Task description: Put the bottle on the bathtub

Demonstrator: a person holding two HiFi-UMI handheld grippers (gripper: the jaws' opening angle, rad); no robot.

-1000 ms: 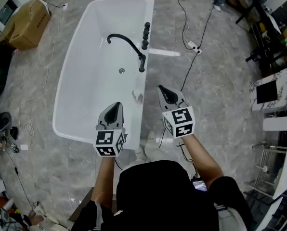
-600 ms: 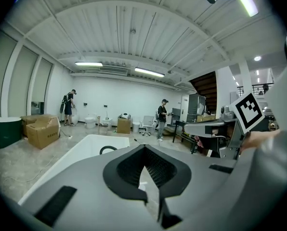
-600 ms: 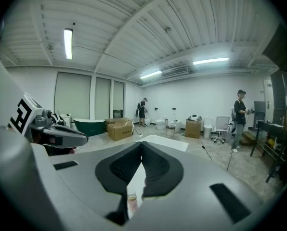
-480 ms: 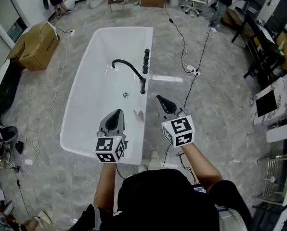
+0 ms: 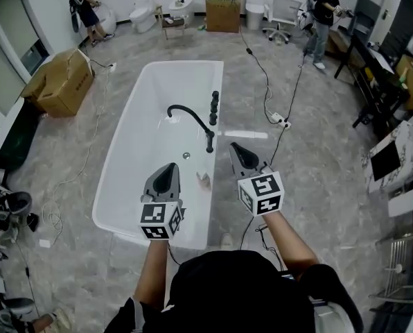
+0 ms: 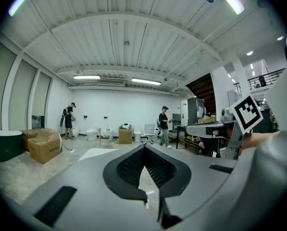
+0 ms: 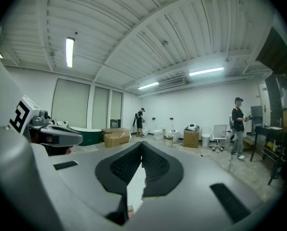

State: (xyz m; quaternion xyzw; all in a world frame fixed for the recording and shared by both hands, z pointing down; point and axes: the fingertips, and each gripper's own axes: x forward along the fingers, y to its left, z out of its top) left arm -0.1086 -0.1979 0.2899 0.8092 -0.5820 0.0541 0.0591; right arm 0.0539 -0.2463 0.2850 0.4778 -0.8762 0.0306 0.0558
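Two claws, left claw [image 5: 169,166] and right claw [image 5: 234,146], both closed, empty; one small clear bottle [image 5: 204,180] between them on one white bathtub [image 5: 134,151].

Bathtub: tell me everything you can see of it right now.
The white, glossy, rectangular bathtub with rounded corners stands on the grey marbled floor, lengthwise away from the person. Its basin shows a round drain. A black curved faucet and black knobs sit on its right rim; a small pale object, too small to identify, sits nearer by that rim.
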